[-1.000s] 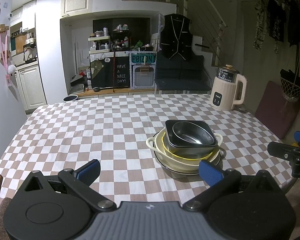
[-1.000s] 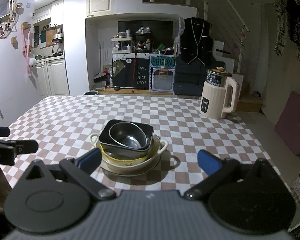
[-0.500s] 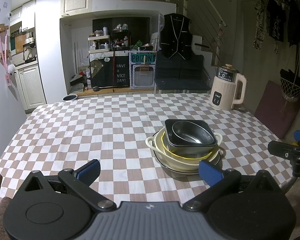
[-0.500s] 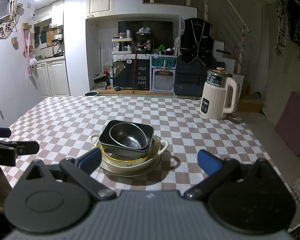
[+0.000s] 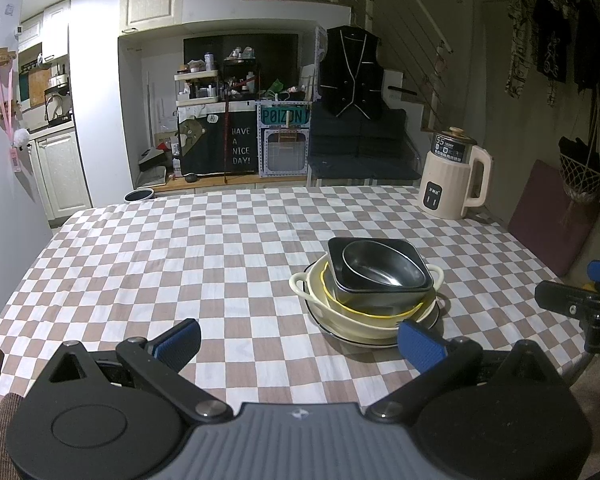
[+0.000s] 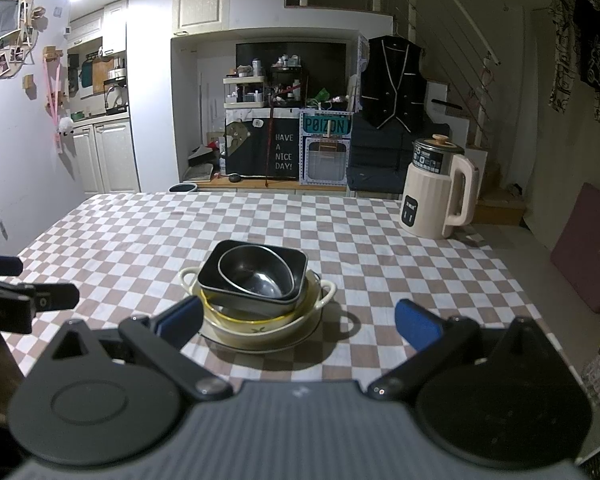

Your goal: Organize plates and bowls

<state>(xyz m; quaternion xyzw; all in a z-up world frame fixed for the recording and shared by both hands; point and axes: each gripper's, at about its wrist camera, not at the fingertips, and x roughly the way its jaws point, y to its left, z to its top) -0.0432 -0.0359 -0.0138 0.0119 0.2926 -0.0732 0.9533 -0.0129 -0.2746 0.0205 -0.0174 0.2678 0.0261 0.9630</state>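
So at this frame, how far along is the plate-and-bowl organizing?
Done, by the look of it: the dishes form one nested stack on the checkered table: metal bowl inside the black square dish, in the yellow-rimmed bowl, in the cream two-handled dish, on a plate. In hand: nothing; left gripper and right gripper are open and empty. Left: no loose dishes are visible; only a kettle stands apart.

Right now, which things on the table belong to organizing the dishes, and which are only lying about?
For the job, nested in one stack:
- metal bowl
- black square dish
- yellow-rimmed bowl
- cream two-handled dish
- plate at the bottom

Just lying about:
- cream electric kettle
- checkered tablecloth
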